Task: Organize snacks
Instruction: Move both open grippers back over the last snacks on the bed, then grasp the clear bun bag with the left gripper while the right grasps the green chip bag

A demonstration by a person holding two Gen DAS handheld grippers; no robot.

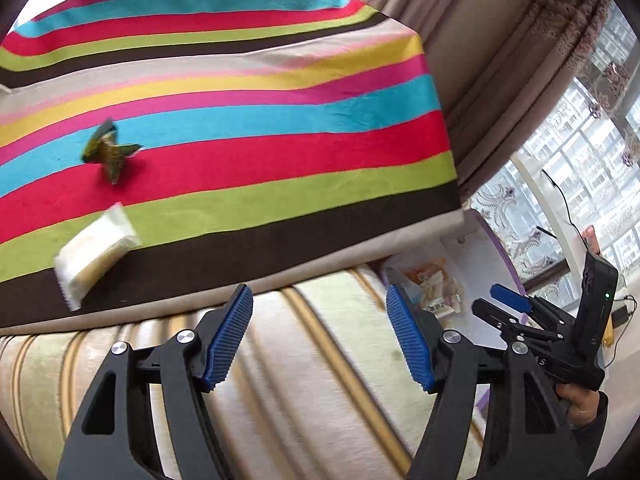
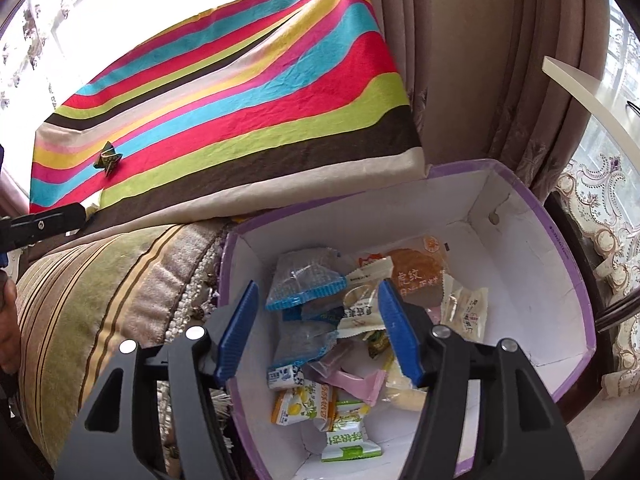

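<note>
On the bright striped cloth (image 1: pixel 280 128) lie a white snack packet (image 1: pixel 96 254) and a small green-gold wrapped candy (image 1: pixel 109 151); the candy (image 2: pixel 107 159) also shows in the right wrist view. My left gripper (image 1: pixel 320 300) hovers open above the cloth's near edge, right of the packet, with nothing between its pads. My right gripper (image 2: pixel 319 296) stands open over a purple-rimmed box (image 2: pixel 520 240) with white walls. Several wrapped snacks (image 2: pixel 304 284) are piled inside, none of them pinched. In the left wrist view the right gripper (image 1: pixel 500 306) sits at the far right, by the box.
A beige and gold striped cushion (image 2: pixel 104 292) lies between the cloth and the box. Brown curtains (image 2: pixel 472 60) hang behind the box, and a lace-curtained window (image 1: pixel 568 152) is at the right. A white curved shelf (image 2: pixel 592 96) juts out above the box's right side.
</note>
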